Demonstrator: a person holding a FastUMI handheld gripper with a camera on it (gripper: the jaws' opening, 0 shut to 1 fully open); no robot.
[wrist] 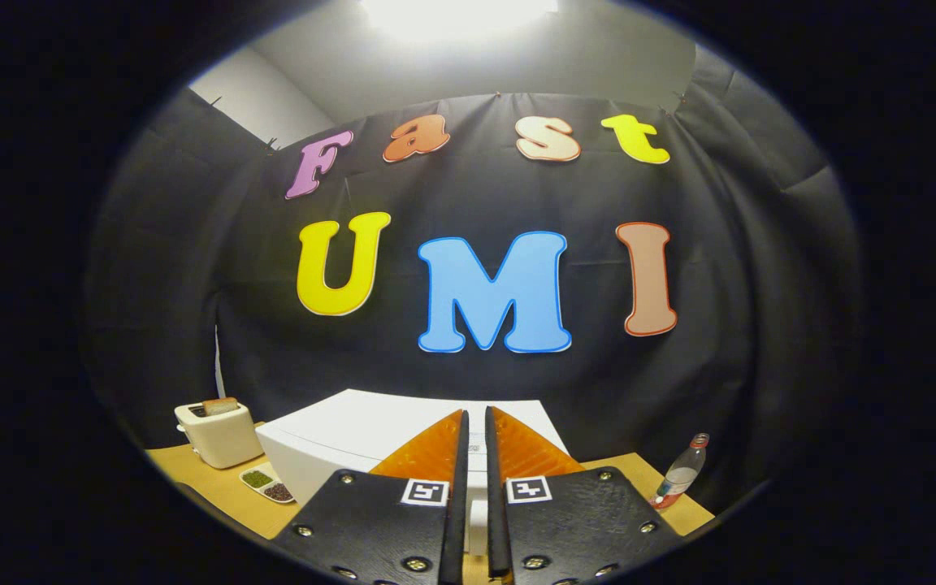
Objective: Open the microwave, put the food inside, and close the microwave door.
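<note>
Tool (476, 422) up over counter (216, 487), fingers (435, 455) near-closed, narrow gap between tips, nothing held. Microwave (338, 439), white, at 12 o'clock just beyond fingertips, seen from above; door state unclear. Toaster (218, 435) at 10 o'clock beside microwave, bread slice (220, 405) in slot. Small dish (266, 484) with two portions of food in front of toaster. Bottle (682, 473) at 2 o'clock, tilted.

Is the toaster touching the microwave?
Apart. The gripper view shows a strip of bare table between the toaster and the microwave. The claw hangs above the microwave, fingers nearly together, holding nothing.
</note>
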